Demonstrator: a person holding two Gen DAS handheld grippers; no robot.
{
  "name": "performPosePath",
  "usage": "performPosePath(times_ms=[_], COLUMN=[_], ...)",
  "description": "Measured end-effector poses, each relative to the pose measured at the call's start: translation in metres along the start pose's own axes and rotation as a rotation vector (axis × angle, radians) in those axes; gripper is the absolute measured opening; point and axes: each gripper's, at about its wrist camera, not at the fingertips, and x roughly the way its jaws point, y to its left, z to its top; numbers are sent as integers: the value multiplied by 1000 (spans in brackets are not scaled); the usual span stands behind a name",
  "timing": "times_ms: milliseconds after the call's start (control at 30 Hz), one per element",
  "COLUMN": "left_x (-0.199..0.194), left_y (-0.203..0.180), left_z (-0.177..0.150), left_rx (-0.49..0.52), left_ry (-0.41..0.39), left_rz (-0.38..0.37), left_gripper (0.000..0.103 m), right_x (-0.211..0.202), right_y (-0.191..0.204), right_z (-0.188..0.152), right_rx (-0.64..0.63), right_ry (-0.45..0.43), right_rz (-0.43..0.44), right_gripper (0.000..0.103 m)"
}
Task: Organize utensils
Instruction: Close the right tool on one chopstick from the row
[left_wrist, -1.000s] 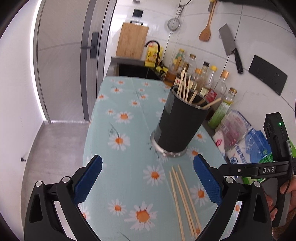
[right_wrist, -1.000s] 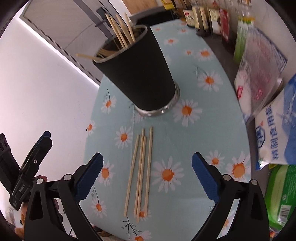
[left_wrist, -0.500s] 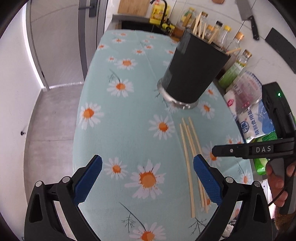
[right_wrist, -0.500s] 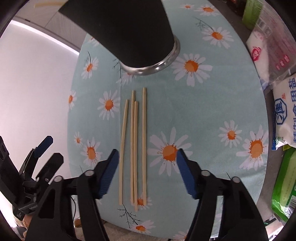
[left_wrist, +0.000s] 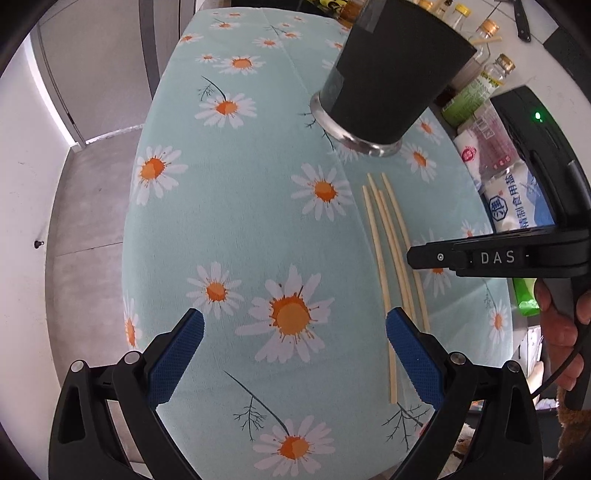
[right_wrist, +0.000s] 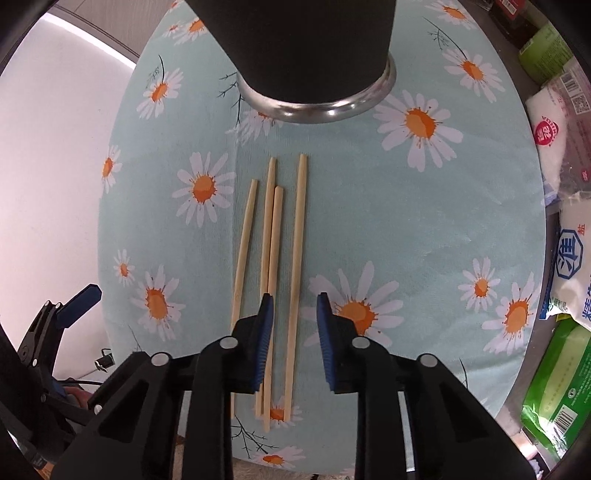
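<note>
Several wooden chopsticks (right_wrist: 271, 251) lie side by side on the daisy tablecloth (right_wrist: 424, 229), just in front of the black utensil cup (right_wrist: 306, 48) with a steel base. My right gripper (right_wrist: 293, 308) is low over them, jaws narrowed but still apart, straddling the rightmost chopstick (right_wrist: 297, 258). In the left wrist view the chopsticks (left_wrist: 391, 247) lie right of centre, and the cup (left_wrist: 388, 77) stands beyond them. My left gripper (left_wrist: 295, 332) is wide open and empty above the cloth, left of the chopsticks. The right gripper's body (left_wrist: 498, 254) reaches in from the right.
Bags of salt and other packets (right_wrist: 569, 236) lie along the table's right edge. Bottles (left_wrist: 476, 85) stand behind the cup. The table's left edge (left_wrist: 136, 177) drops to the floor by a door.
My right gripper has come down toward the chopsticks and its jaws have narrowed around the rightmost one. My left gripper has tilted down and moved closer to the cloth, still open.
</note>
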Motion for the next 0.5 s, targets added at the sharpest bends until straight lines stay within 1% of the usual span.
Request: performPosePath(times_ms=[200, 300, 367, 500], left_x=[3, 5, 6, 8], left_y=[-1, -1, -1, 5], left_z=[-1, -2, -3, -4], left_rx=[14, 22, 34, 14], left_ry=[24, 32, 37, 37], left_rz=[-2, -2, -1, -2], left_gripper=[96, 96, 96, 96], right_x=[5, 4, 4, 8], right_y=[3, 2, 6, 11], right_z=[4, 4, 6, 6], right_rx=[14, 11, 7, 1], right_ry=[-1, 5, 3, 3], right_rz=[-16, -27, -42, -82], right_gripper=[19, 16, 15, 15])
